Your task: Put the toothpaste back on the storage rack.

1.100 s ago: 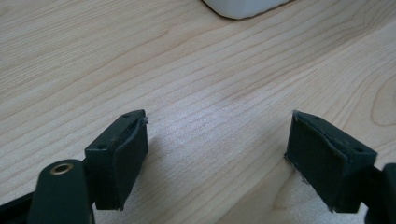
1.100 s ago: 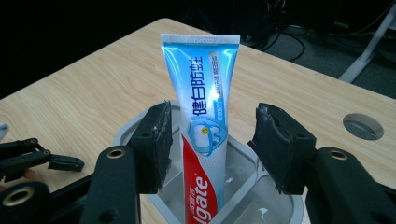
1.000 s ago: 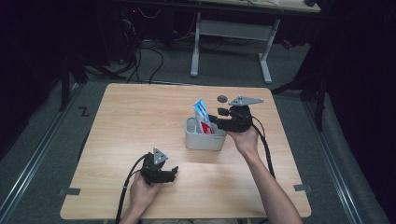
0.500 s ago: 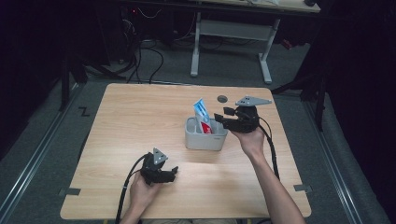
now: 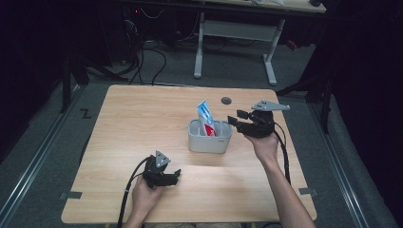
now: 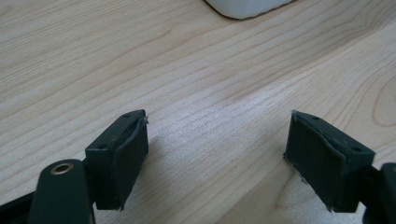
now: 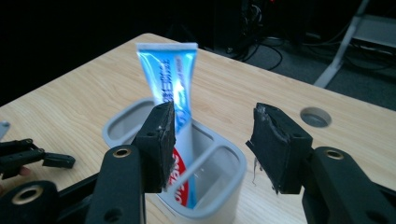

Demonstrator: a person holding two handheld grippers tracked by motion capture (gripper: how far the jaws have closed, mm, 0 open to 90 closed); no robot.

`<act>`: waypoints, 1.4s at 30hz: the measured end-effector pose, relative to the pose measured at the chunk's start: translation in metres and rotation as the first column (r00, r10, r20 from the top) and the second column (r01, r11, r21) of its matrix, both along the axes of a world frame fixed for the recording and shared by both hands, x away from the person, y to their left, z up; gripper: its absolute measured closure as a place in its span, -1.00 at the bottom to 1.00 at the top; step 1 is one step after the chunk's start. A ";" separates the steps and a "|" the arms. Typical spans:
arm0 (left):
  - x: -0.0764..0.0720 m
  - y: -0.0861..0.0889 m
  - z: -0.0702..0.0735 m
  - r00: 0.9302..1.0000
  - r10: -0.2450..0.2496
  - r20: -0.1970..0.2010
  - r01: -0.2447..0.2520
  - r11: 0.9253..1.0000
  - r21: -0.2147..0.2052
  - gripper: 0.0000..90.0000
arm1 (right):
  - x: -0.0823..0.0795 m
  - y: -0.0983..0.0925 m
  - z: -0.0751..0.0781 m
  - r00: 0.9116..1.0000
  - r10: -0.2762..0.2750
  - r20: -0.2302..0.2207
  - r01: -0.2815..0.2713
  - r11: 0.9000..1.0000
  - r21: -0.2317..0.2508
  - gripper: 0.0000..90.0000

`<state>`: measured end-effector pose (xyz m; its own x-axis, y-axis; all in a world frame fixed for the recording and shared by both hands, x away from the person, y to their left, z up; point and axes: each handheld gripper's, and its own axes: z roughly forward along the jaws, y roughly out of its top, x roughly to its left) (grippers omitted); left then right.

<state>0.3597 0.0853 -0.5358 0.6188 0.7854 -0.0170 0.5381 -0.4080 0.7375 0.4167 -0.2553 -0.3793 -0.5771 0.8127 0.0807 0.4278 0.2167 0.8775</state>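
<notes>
A blue, white and red toothpaste tube (image 5: 205, 118) stands tilted in a grey divided holder (image 5: 209, 141) near the middle of the wooden table (image 5: 142, 123). My right gripper (image 5: 237, 118) is held just right of the holder, jaws open and empty. In the right gripper view the tube (image 7: 169, 79) rises from the holder (image 7: 223, 185) behind my right gripper (image 7: 212, 135). My left gripper (image 5: 174, 176) rests near the table's front edge, open and empty. In the left gripper view my left gripper (image 6: 217, 144) frames bare wood, with the holder's base (image 6: 243, 6) at the top.
A round grey cable hole (image 5: 226, 100) sits in the table behind the holder. Beyond the table's far edge stand desk legs (image 5: 270, 52) and floor cables. My left gripper (image 7: 28, 156) shows at the left of the right gripper view.
My right gripper has drawn back a little to the right, away from the holder and tube. The left gripper has not moved.
</notes>
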 end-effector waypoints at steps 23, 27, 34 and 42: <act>-0.001 0.000 0.000 1.000 0.008 0.002 -0.008 1.000 0.001 -0.53 | -0.027 -0.045 -0.010 0.998 -0.068 0.007 0.067 0.995 0.074 0.08; -0.001 0.000 0.000 1.000 0.008 0.002 -0.008 1.000 0.001 -0.53 | -0.032 -0.053 -0.014 0.997 -0.081 0.007 0.080 0.993 0.090 0.08; -0.001 0.000 0.000 1.000 0.009 0.002 -0.009 1.000 0.001 -0.53 | -0.035 -0.060 -0.024 0.996 -0.094 -0.005 0.094 0.990 0.105 0.08; -0.001 0.000 0.000 1.000 0.010 0.002 -0.010 1.000 0.002 -0.53 | -0.040 -0.066 -0.030 0.995 -0.101 -0.011 0.101 0.989 0.108 0.08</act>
